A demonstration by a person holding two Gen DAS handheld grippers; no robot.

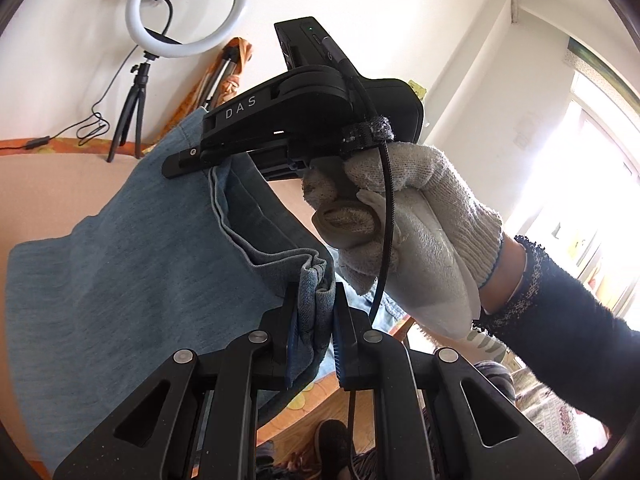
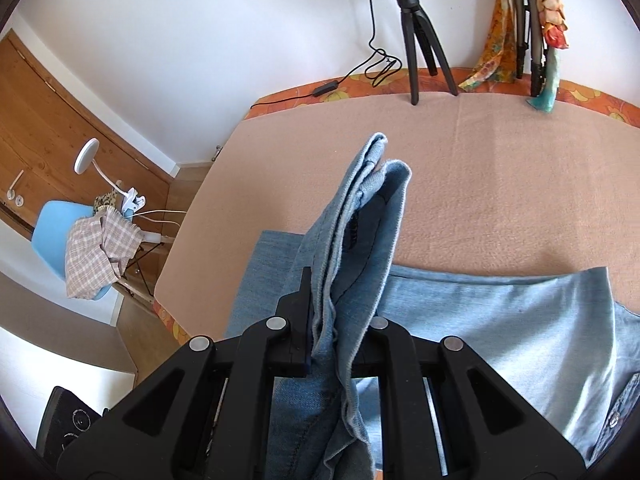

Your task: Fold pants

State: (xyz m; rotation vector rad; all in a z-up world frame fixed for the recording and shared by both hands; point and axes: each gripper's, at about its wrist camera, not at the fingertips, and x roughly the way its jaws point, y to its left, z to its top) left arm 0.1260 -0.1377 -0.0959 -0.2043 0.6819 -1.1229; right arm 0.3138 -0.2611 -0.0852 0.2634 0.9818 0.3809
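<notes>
Light blue denim pants (image 1: 132, 264) hang lifted over a peach-covered table (image 1: 60, 184). My left gripper (image 1: 314, 322) is shut on a bunched hem of the pants. My right gripper (image 1: 188, 160), held by a white-gloved hand (image 1: 408, 216), shows in the left wrist view clamped on another edge of the pants. In the right wrist view the right gripper (image 2: 338, 320) is shut on a folded edge of the pants (image 2: 360, 216) that stands up between the fingers. The rest of the pants (image 2: 500, 312) lies flat on the table (image 2: 500, 168).
A ring light on a black tripod (image 1: 132, 116) stands at the table's far edge, its legs also in the right wrist view (image 2: 424, 44). Patterned cloth (image 2: 516, 20) hangs at the back. A blue chair with checked cloth (image 2: 92, 252) stands left of the table.
</notes>
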